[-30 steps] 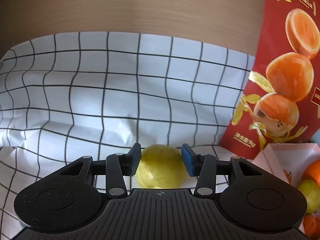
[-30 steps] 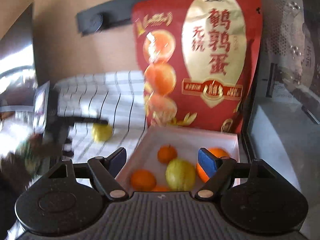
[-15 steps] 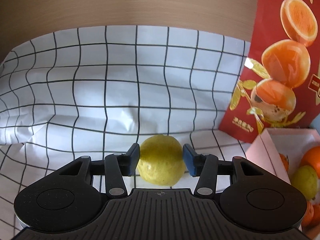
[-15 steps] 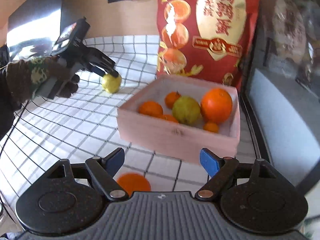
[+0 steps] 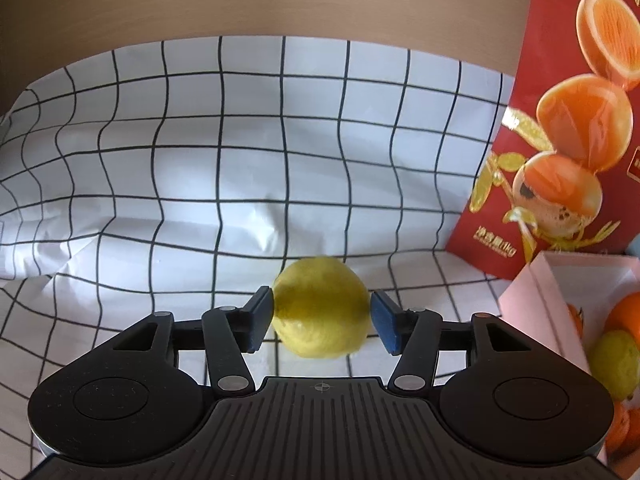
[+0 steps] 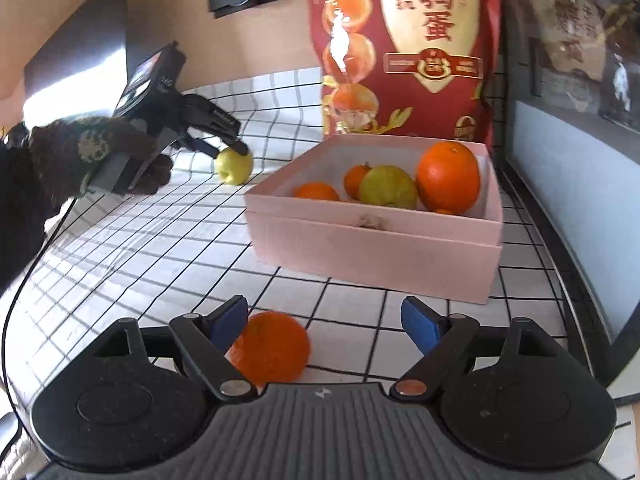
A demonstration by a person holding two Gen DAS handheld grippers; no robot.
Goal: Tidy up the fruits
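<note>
My left gripper [image 5: 322, 312] is shut on a yellow lemon [image 5: 321, 307] and holds it just above the checked cloth; the pair also shows in the right wrist view, the lemon [image 6: 233, 165] at the far left. My right gripper [image 6: 324, 320] is open, low over the cloth, with a loose orange [image 6: 270, 347] between its fingers, close to the left pad and not gripped. A pink box [image 6: 372, 248] holds a large orange [image 6: 448, 176], a yellow-green fruit [image 6: 387, 187] and small oranges; its corner shows in the left wrist view [image 5: 532, 292].
A tall red snack bag [image 6: 404, 48] stands behind the box, also in the left wrist view [image 5: 568, 112]. A dark glass-fronted appliance [image 6: 568, 128] borders the right side. The checked cloth [image 5: 200, 168] rises in folds at the back against a tan wall.
My left gripper has lifted the lemon slightly and turned toward the box. My right gripper has pulled back from over the box and dropped down around the loose orange.
</note>
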